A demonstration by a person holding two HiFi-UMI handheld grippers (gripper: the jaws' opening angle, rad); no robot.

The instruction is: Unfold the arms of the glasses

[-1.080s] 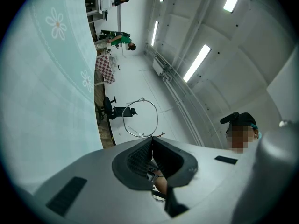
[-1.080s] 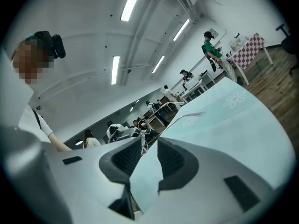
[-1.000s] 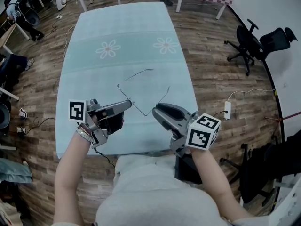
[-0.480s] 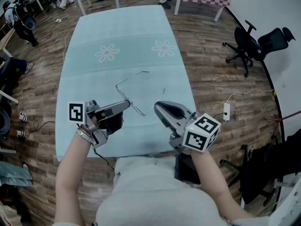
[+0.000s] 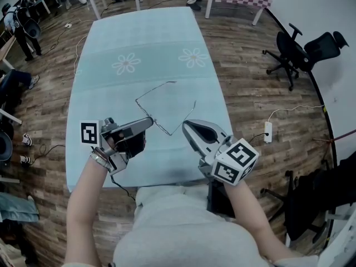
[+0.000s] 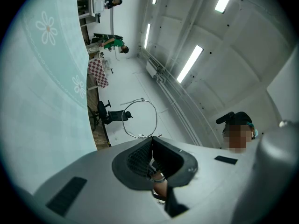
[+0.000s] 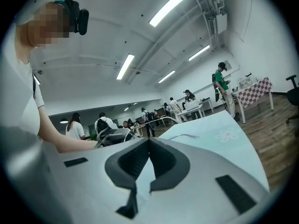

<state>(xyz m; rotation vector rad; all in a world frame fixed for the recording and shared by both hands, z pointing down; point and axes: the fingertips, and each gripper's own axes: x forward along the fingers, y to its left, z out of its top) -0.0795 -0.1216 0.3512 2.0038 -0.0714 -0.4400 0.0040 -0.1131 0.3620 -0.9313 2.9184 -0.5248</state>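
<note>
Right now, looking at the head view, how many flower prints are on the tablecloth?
2. One flower print lies on the far left part of the tablecloth, the other on its far right part, both beyond the glasses. None appears hidden.

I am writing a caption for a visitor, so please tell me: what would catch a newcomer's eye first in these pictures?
First, the thin wire-framed glasses, lifted over the near half of the table and pinched in the shut left gripper. Next, the long pale teal tablecloth in the middle of the head view, with two white daisy prints towards its far end, standing on a brown wooden floor.
</note>
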